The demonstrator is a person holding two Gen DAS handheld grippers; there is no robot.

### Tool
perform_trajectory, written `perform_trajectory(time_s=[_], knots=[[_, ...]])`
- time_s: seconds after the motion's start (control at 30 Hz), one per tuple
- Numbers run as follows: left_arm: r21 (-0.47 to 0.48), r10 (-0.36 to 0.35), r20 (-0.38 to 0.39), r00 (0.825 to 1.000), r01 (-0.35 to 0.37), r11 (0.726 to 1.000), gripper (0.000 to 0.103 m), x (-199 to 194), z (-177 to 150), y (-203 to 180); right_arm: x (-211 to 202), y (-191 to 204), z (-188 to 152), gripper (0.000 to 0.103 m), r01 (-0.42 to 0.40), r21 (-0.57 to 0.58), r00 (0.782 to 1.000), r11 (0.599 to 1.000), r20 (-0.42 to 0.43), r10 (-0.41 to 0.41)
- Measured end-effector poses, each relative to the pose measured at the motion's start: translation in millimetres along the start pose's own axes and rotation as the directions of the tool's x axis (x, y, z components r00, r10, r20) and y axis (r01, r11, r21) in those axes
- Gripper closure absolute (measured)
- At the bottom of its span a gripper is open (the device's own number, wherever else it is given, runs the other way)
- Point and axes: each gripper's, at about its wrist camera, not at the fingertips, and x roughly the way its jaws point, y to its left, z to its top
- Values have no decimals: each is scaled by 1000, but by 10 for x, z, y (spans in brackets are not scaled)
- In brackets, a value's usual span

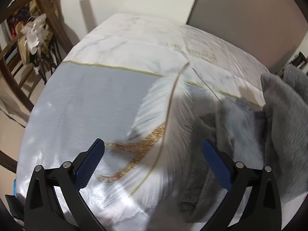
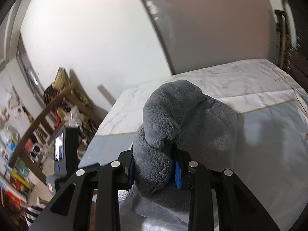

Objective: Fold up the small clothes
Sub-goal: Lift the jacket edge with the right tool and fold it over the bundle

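A grey fleecy cloth (image 2: 184, 119) is bunched between the blue pads of my right gripper (image 2: 156, 169), which is shut on it and holds it up above the table. In the left wrist view the same grey cloth (image 1: 288, 119) hangs at the right edge, blurred by motion. My left gripper (image 1: 154, 154) stands wide open over the table (image 1: 86, 100), with nothing between its blue fingers (image 1: 90, 163). The tabletop carries a printed white feather on grey and marble.
A wooden chair (image 1: 28, 44) draped with clothes stands left of the table. A grey cabinet (image 1: 250, 9) rises behind the table's far edge. A black device with a lit screen (image 2: 61, 150) sits at the table's left side.
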Motion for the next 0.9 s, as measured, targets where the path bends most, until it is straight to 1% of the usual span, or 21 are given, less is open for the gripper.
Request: perform_trajectory(time_s=[0.1, 0.27, 0.5, 0.63, 0.7, 0.77, 0.8, 0.9], knots=[[-17, 8, 1, 1000, -8, 1000, 4, 1, 29, 65, 132, 156, -82, 71, 12, -51, 999, 999, -36, -14], [-50, 0, 5, 1000, 0, 999, 4, -24, 67, 185, 318, 291, -246, 71, 21, -106, 995, 994, -96, -31], [-83, -16, 4, 1000, 17, 996, 4, -36, 97, 273, 498, 357, -447, 71, 40, -163, 987, 986, -147, -65], [-76, -21, 6, 1000, 21, 997, 4, -44, 92, 246, 640, 439, -586, 70, 66, -224, 979, 972, -172, -107], [-70, -22, 8, 1000, 23, 997, 4, -49, 91, 230, 693, 482, -695, 70, 85, -272, 975, 959, -175, -136], [-66, -29, 12, 1000, 30, 997, 4, -63, 88, 214, 704, 539, -766, 67, 99, -323, 974, 941, -163, -159], [-62, -34, 17, 999, 35, 997, 4, -78, 86, 200, 705, 567, -773, 65, 102, -339, 973, 935, -160, -164], [-41, -52, 39, 998, 53, 998, 4, -144, 73, 137, 674, 619, -814, 55, 73, -366, 974, 928, -172, -145]])
